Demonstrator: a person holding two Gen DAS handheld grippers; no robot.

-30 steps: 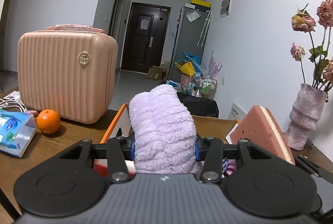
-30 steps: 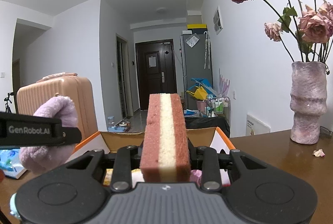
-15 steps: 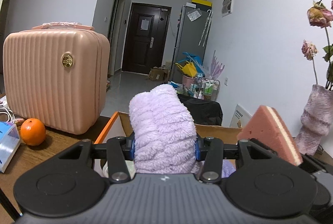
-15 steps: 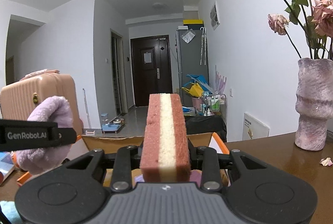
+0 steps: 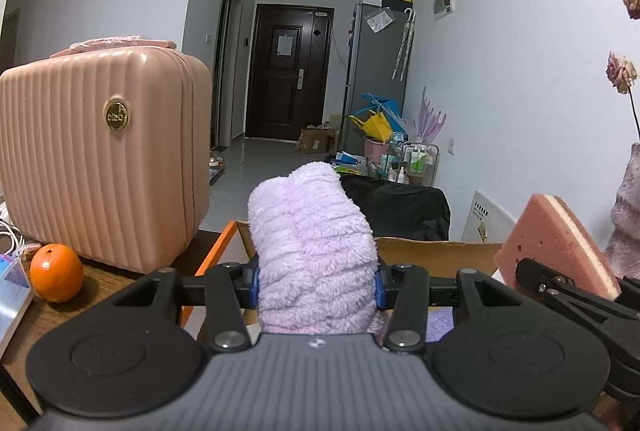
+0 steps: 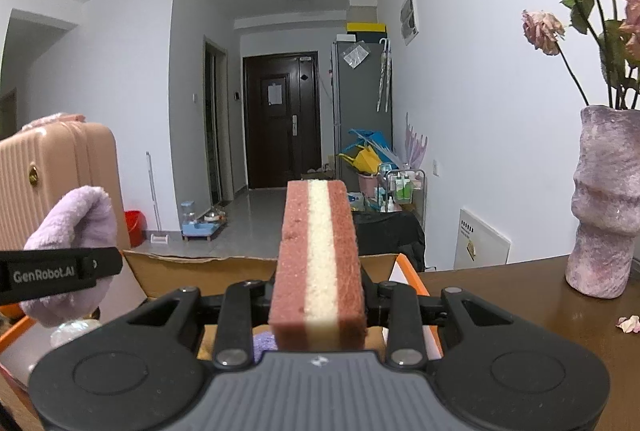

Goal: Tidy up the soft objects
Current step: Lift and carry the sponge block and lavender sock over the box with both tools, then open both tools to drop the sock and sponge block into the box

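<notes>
1. The left hand-held gripper (image 5: pixel 316 277) is clamping a rolled lilac towel (image 5: pixel 312 251), its long axis standing upright between the fingers
2. The right hand-held gripper (image 6: pixel 318 297) is squeezing a pink-and-cream sponge (image 6: pixel 318 259), its long axis pointing forward
3. Both are hovering over the open cardboard box (image 6: pixel 208 269) at the counter's (image 6: pixel 520 295) far edge, the box lying just ahead and below
4. Judging by this, lowering into the box is coming next, the two seeming about equally near
</notes>
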